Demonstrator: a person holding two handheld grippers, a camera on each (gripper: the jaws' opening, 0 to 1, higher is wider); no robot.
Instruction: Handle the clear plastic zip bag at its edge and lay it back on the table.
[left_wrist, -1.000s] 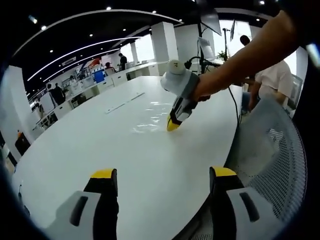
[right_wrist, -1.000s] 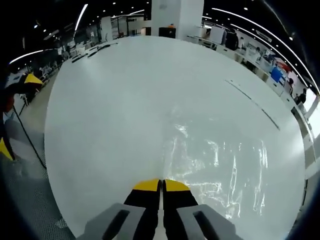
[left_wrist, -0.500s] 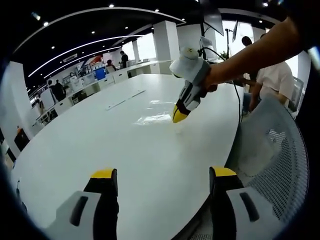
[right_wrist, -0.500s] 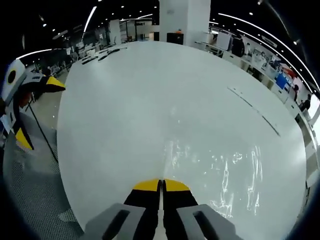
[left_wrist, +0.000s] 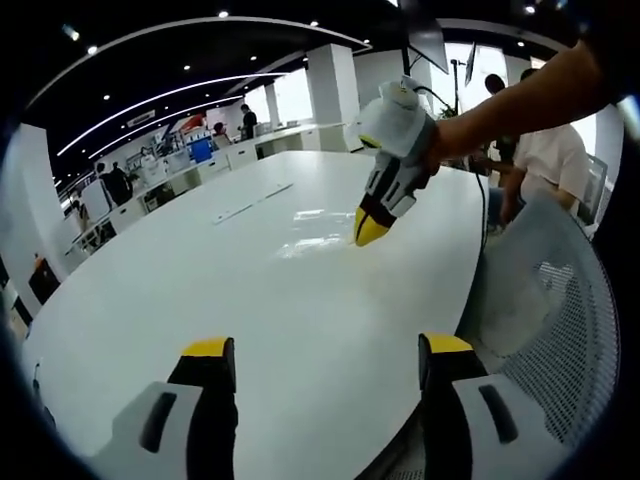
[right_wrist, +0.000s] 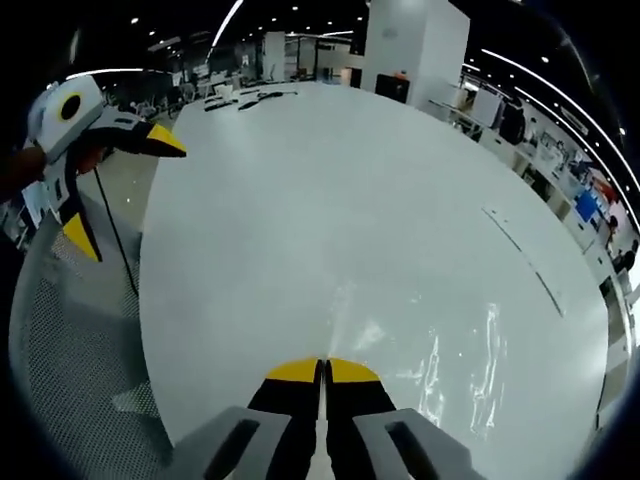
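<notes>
The clear plastic zip bag lies on the white table as a patch of glints; in the right gripper view the bag spreads right of my jaws. My right gripper hangs a little above the table at the bag's near edge. Its yellow-tipped jaws are shut, and the right gripper seems to pinch the thin bag edge. My left gripper stands open over the table's near rim, with nothing between its fingers. That left gripper also appears at the far left, beyond the table edge.
A grey mesh chair stands at the table's curved edge, the chair lying below the left gripper. A person in a white shirt sits behind it. A thin slot runs across the far tabletop. A black cable hangs nearby.
My right gripper has risen from the tabletop and drawn back toward the table edge, still shut, and the bag's near edge looks drawn up with it. The left gripper has stayed put.
</notes>
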